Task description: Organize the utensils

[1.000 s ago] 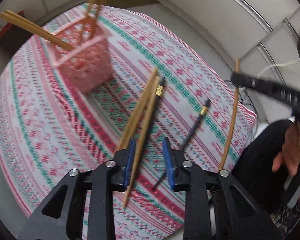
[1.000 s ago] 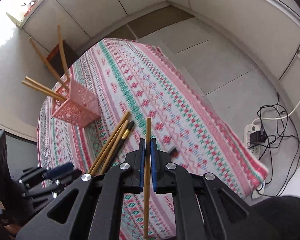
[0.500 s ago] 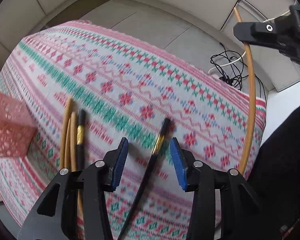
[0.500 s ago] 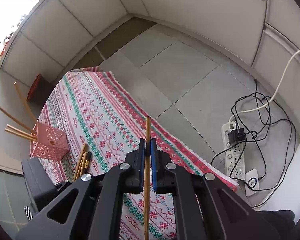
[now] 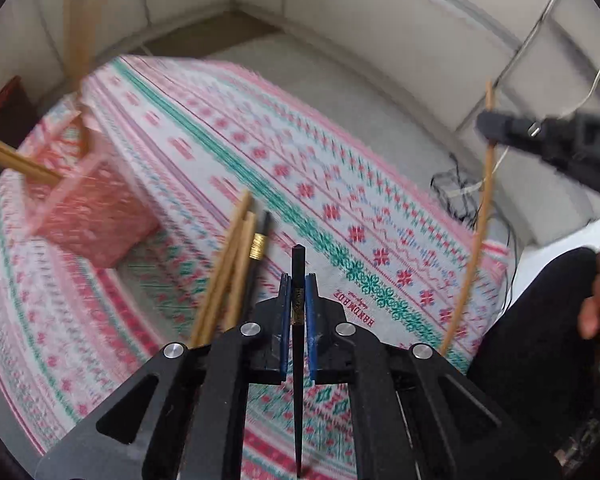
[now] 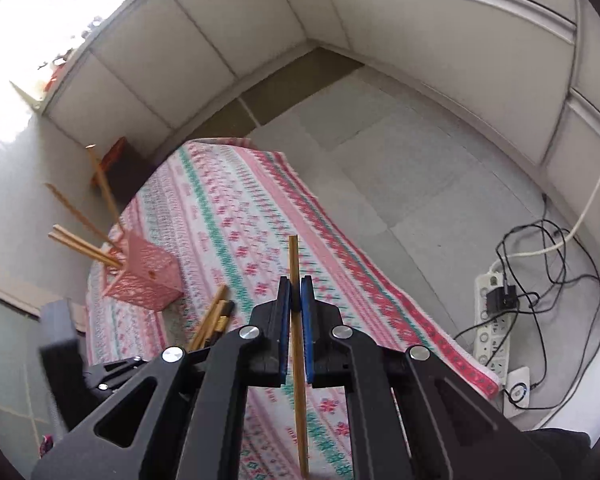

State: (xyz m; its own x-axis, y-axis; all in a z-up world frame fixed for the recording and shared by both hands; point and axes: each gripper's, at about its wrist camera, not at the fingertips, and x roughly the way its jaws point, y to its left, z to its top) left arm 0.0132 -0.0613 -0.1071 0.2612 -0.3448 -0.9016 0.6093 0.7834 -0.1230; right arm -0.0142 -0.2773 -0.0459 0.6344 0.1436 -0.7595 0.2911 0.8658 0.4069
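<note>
Chopsticks everywhere, sorted view by view, with the pink basket point(image 5: 88, 216) as landmark.

Left wrist view: left gripper point(image 5: 297, 296) clamped on a black chopstick point(image 5: 298, 360), blue pads pressed to both sides of it, grip near the upper end, long tail hanging down below the jaws. Just right of the basket, lying on the patterned tablecloth point(image 5: 340, 200): two loose bamboo chopsticks point(image 5: 230, 272) and a second black one with a gold band point(image 5: 256, 252), side by side. Well to the right of the basket, held in air by the right gripper point(image 5: 488, 126): a bamboo chopstick point(image 5: 472, 248). More bamboo sticks poking from the basket, blurred.

Right wrist view: right gripper point(image 6: 296, 300) closed tight on the bamboo chopstick point(image 6: 298, 340), held about a third from its top. Basket point(image 6: 144, 280) far left on the cloth, four sticks point(image 6: 84, 240) leaning out of it at slants. Loose pile point(image 6: 212, 320) just right of it.

Likely light, stiff, thin and smooth; prone to pivot or slip in the pads, so best pinched near mid-length. Basket mouth small and already crowded by leaning sticks; needs a steep, tip-first entry. Cloth edge and open floor far right of the basket; plenty of free air above.
</note>
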